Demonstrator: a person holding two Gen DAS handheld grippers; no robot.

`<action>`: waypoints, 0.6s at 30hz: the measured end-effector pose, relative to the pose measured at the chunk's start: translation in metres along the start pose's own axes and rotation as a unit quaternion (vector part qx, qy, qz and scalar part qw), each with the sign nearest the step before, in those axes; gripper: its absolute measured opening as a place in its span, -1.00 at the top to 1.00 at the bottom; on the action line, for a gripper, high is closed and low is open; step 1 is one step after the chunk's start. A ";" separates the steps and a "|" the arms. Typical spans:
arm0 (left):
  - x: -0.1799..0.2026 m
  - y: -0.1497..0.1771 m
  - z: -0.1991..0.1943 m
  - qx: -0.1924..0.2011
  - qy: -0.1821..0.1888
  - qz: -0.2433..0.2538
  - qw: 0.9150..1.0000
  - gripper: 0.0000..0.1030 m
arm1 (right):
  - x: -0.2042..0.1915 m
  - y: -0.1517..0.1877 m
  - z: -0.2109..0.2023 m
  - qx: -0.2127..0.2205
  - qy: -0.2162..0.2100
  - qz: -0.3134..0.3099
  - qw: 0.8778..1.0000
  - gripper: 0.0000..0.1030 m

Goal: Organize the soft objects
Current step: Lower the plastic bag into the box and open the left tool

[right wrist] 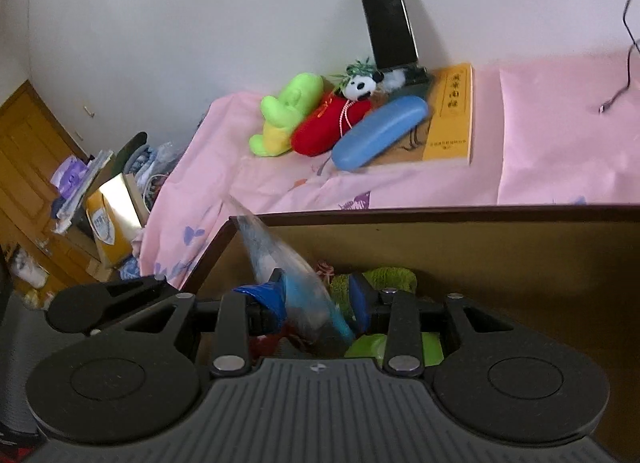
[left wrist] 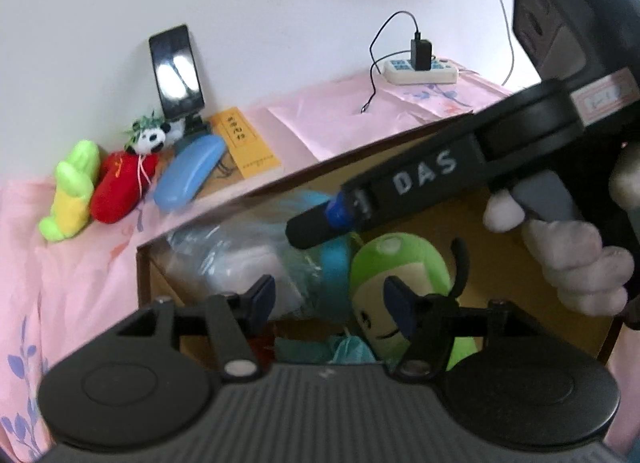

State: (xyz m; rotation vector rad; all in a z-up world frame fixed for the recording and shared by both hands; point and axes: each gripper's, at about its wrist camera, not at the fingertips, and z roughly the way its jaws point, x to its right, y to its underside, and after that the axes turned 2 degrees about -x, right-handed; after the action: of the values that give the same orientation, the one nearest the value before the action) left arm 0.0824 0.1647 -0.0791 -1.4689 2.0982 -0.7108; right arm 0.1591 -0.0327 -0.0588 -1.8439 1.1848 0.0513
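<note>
An open brown box (left wrist: 420, 135) stands on the pink cloth. It holds a green plush toy (left wrist: 396, 263), a clear plastic bag (left wrist: 240, 259) and blue soft items. My left gripper (left wrist: 332, 299) hovers open over the box, and its right finger overlaps the green toy's face. In the right wrist view my right gripper (right wrist: 318, 295) is open. The plastic bag (right wrist: 280, 259) passes between its fingers and lies against the left pad, with a gap to the right one. A gloved hand (left wrist: 576, 263) holds that gripper. Behind the box lie a green-yellow plush (right wrist: 288, 115), a red plush (right wrist: 328, 127) and a small panda (right wrist: 360, 87).
A blue glasses case (right wrist: 380, 131), a yellow book (right wrist: 452, 111) and a propped phone (right wrist: 390, 19) sit beside the plush toys against the wall. A power strip (left wrist: 420, 71) with a charger and loose cable lies at the back right. Clutter and a wooden door (right wrist: 24, 151) are far left.
</note>
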 end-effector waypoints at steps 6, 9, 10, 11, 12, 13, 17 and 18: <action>-0.002 0.001 -0.004 0.000 0.000 -0.016 1.000 -0.29 | 0.002 0.002 -0.008 0.009 0.003 0.010 1.000 0.64; -0.002 0.000 -0.006 -0.005 -0.010 -0.025 1.000 -0.29 | 0.003 0.002 -0.015 0.020 0.010 0.017 1.000 0.64; -0.003 -0.001 -0.007 -0.005 -0.014 -0.029 0.999 -0.29 | 0.003 0.002 -0.017 0.024 0.012 0.020 0.999 0.64; -0.003 -0.001 -0.008 -0.007 -0.018 -0.033 0.999 -0.30 | 0.003 0.003 -0.020 0.028 0.013 0.023 0.999 0.64; -0.003 -0.002 -0.009 -0.010 -0.025 -0.039 0.999 -0.30 | 0.003 0.003 -0.023 0.031 0.017 0.026 0.999 0.64; -0.002 -0.002 -0.010 -0.012 -0.030 -0.044 0.999 -0.30 | 0.002 0.004 -0.025 0.033 0.023 0.027 0.999 0.64; -0.005 -0.005 -0.016 -0.019 -0.043 -0.071 0.996 -0.31 | -0.004 0.007 -0.036 0.043 0.048 0.024 0.998 0.64; -0.005 -0.005 -0.019 -0.019 -0.046 -0.075 0.996 -0.31 | -0.005 0.008 -0.039 0.046 0.054 0.024 0.997 0.64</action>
State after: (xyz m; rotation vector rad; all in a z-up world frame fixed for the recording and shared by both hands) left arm 0.0754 0.1704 -0.0613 -1.6608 1.9582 -0.6471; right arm 0.1339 -0.0575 -0.0390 -1.7569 1.2842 -0.0754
